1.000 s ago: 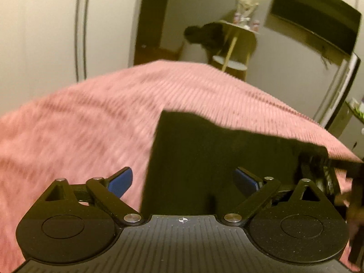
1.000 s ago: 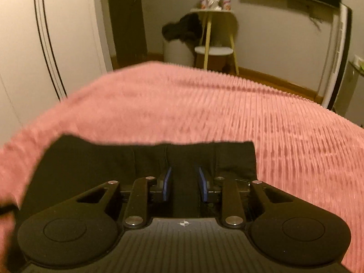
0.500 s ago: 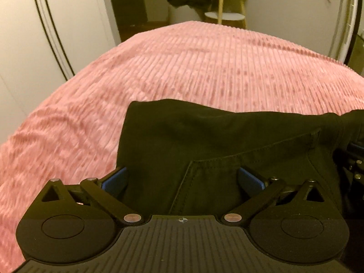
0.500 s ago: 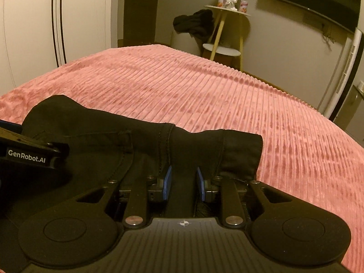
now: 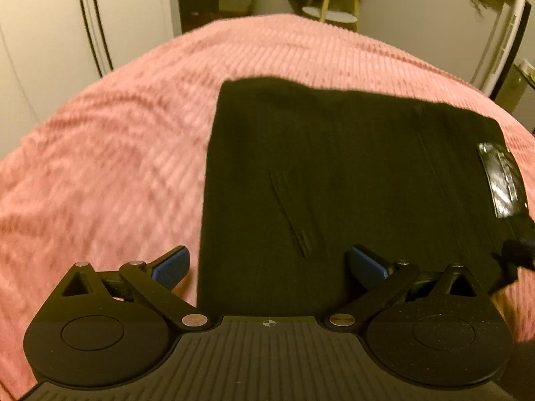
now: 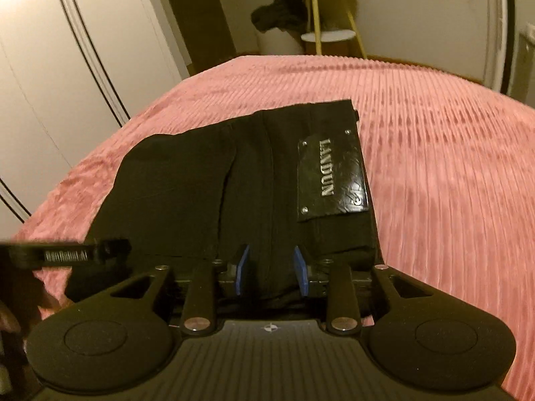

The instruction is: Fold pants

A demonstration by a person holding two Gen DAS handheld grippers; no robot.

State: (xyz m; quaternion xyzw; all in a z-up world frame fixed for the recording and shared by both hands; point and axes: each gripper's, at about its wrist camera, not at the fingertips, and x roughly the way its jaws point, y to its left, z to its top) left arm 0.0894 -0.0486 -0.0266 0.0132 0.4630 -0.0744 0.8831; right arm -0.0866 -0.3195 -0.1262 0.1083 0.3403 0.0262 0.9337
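Black folded pants (image 6: 240, 180) on pink bed (image 6: 451, 173), at twelve o'clock from right hand-held gripper (image 6: 271, 269), jaws opening astride waistband; left hand-held gripper (image 5: 269, 267) spread wide, empty.

Pants (image 5: 351, 180): black, folded flat on pink bedspread (image 5: 100, 167)
Left gripper (image 5: 267, 264): jaws wide, straddling near edge, unclamped

The pants (image 6: 234, 183) went from a bunched, lifted heap to lying flat and folded on the bed (image 6: 451, 167), label patch (image 6: 331, 177) upward; the right tool (image 6: 271, 267) began opening around the fabric.
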